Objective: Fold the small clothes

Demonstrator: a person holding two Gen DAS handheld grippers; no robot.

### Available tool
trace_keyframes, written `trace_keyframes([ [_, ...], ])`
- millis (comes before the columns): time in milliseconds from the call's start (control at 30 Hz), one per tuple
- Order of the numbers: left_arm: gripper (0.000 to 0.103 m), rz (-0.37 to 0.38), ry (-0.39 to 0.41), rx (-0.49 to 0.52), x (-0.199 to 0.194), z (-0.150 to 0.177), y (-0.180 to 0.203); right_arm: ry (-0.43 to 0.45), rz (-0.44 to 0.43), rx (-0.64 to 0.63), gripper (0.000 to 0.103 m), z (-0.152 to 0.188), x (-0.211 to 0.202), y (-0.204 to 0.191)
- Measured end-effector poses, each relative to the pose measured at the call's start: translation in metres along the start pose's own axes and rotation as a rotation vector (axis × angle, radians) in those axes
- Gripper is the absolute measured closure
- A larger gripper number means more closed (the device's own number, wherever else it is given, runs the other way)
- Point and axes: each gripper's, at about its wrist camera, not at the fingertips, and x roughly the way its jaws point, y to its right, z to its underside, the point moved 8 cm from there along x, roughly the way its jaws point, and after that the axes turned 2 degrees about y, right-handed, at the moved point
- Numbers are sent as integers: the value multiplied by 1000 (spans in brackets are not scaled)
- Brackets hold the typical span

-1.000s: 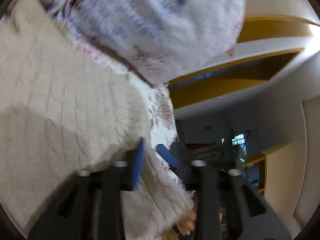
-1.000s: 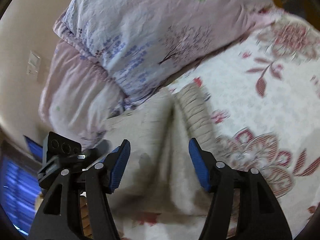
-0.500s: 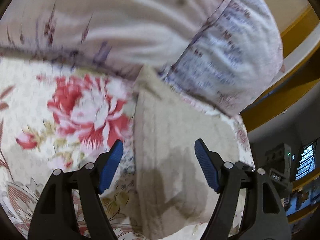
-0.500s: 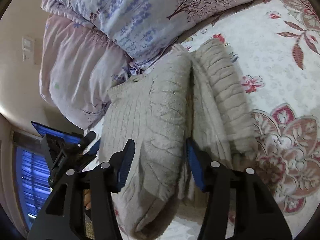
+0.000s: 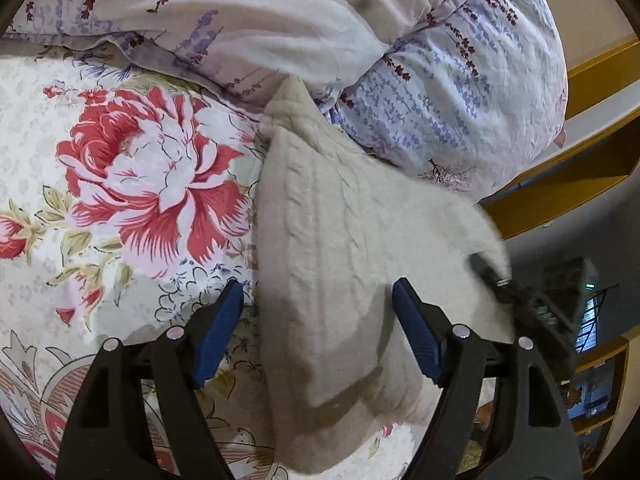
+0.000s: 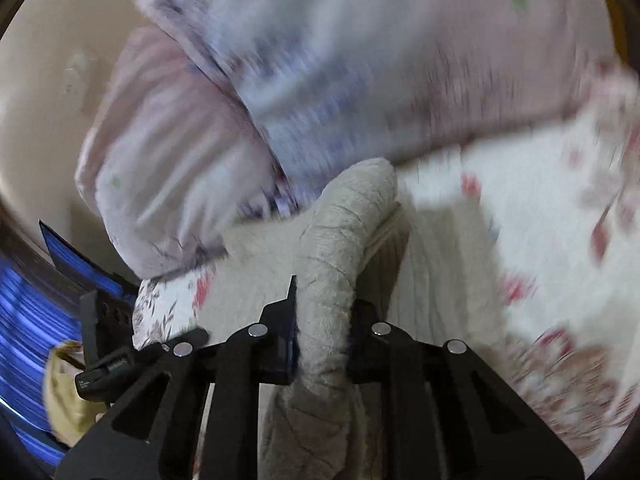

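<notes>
A beige knit garment (image 5: pixel 328 220) lies folded lengthwise on the floral bedsheet (image 5: pixel 140 180), its far end against the pillows. My left gripper (image 5: pixel 318 292) hovers over its near part. The jaws are opening and stand wide, with cloth below them but neither blue pad pressing on it. In the right wrist view the same garment (image 6: pixel 352 208) rises in a thick rolled fold. My right gripper (image 6: pixel 324 312) is closing, and its pads pinch that fold from both sides. The right wrist view is blurred by motion.
Lilac and pink patterned pillows (image 5: pixel 280 20) are piled along the head of the bed, right behind the garment. A yellow wooden frame (image 5: pixel 580 184) runs beyond the bed's right side. A blue-lit screen (image 6: pixel 24 320) and a pale wall (image 6: pixel 48 60) are at the left.
My left gripper swung from the bed's edge to over the garment and opened wider. My right gripper closed on a fold of the garment and lifted it.
</notes>
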Motion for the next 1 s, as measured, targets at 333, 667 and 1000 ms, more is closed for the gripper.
trace_keyframes([
  [333,27,8,-21,62,2,10,13,60,110,-16,86,-1,-15,26],
  [667,27,18,-33,95,3,17,18,40,157,-18,86,-3,-2,42],
  [1000,28,54,-60,74,-21,39,19,15,171,114,45,15,-46,70],
])
